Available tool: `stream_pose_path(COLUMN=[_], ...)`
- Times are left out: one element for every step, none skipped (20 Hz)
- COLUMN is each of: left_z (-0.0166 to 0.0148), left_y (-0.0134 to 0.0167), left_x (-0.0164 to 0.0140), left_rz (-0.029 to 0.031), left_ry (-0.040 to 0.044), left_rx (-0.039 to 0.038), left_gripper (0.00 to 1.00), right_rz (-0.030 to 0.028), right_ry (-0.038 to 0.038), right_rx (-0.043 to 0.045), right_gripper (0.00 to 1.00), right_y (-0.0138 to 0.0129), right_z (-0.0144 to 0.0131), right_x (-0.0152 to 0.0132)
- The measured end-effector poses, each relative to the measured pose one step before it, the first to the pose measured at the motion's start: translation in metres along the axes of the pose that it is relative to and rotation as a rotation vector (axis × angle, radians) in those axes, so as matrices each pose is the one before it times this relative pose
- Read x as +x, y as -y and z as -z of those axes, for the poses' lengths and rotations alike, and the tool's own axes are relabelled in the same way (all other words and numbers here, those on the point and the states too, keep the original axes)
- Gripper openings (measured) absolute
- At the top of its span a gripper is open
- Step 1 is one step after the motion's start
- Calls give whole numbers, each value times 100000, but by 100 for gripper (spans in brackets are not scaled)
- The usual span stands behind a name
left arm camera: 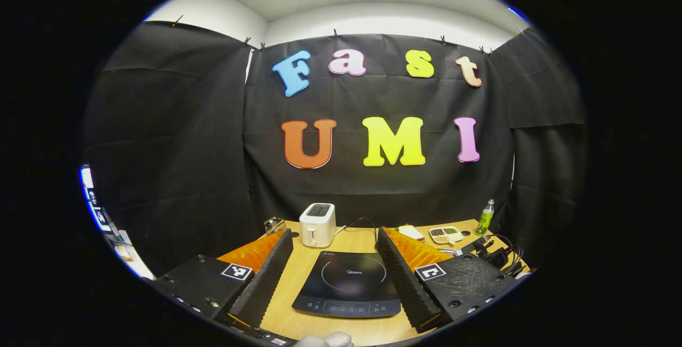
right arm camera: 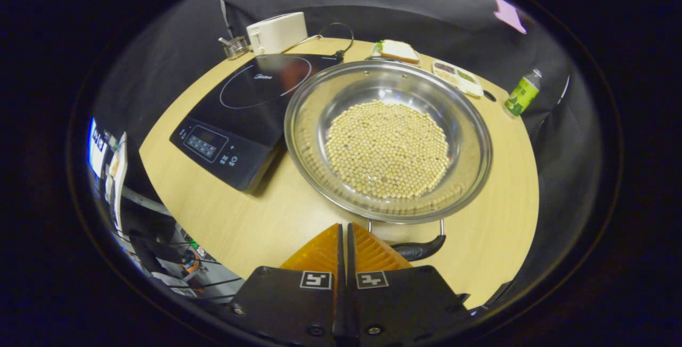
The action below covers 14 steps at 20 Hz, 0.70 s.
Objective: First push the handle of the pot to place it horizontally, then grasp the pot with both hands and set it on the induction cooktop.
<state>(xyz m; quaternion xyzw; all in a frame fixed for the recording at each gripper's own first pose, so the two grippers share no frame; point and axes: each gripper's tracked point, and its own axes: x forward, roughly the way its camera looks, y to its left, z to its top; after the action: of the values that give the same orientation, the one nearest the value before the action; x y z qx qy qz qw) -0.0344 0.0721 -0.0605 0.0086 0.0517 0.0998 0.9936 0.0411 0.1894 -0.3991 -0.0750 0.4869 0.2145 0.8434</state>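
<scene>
The wide, shallow steel pot (right arm camera: 387,139), filled with small pale beans (right arm camera: 387,148), stands on the light wooden table (right arm camera: 256,214), just beside the right edge of the flat black induction cooktop (right arm camera: 242,110). The pot's dark loop handle (right arm camera: 421,248) lies low on the near side, close to the table surface. The right gripper (right arm camera: 344,235) hangs over the near rim with its two fingers pressed together and nothing between them; its tip is just left of the handle, but I cannot tell if it touches.

In the left gripper view, the left gripper (left arm camera: 334,248) is held above the cooktop (left arm camera: 349,283) with the fingers spread wide and holding nothing. Behind the cooktop stands a white toaster (left arm camera: 317,224). A green bottle (left arm camera: 485,217) stands far at the right, near the table edge.
</scene>
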Motion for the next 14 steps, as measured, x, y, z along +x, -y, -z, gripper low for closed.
stream_pose_path(left_z=[65, 49, 48, -3, 28, 43, -25, 52, 75, -43, -17, -97, 143, -61], left_y=[135, 96, 97, 116, 71, 118, -7, 116, 163, 91, 151, 151, 139, 181], left_x=[-50, 76, -28, 120, -14, 43, 77, 45, -21, 139, -14, 121, 88, 56], left_rz=[205, 239, 139, 240, 27, 112, -78, 53, 34, 128, 82, 101, 111, 382], left_ry=[-246, -202, -148, 6, -6, -188, -101, -73, -106, 57, 52, 39, -369, -114], left_rx=[52, 4, 54, -21, -79, -150, -82, -76, 7, 88, 159, 180, 28, -327], left_gripper=[95, 95, 95, 95, 95, 95, 95, 95, 95, 95, 95, 95, 95, 95], right_rz=[665, 752, 783, 692, 1127, 1163, 687, 565, 563, 613, 803, 618, 627, 408], right_ry=[-103, -8, -55, -27, 137, 292, 154, -90, -40, 53, 54, 151, 161, 446], right_rx=[944, 739, 630, 372, 499, 823, 948, 1182, 1038, 504, 368, 121, 411, 180], right_gripper=[0, 0, 0, 0, 0, 0, 0, 0, 0, 0, 0, 0, 4, 4], right_y=[563, 612, 619, 589, 666, 721, 564, 584, 625, 541, 603, 572, 516, 481], right_z=[177, 76, 83, 78, 23, -10, 43, -33, -52, -28, -79, -142, -73, -228], right_x=[-71, -25, 7, -58, -17, 23, -2, 10, 30, -8, 0, 33, 17, -69])
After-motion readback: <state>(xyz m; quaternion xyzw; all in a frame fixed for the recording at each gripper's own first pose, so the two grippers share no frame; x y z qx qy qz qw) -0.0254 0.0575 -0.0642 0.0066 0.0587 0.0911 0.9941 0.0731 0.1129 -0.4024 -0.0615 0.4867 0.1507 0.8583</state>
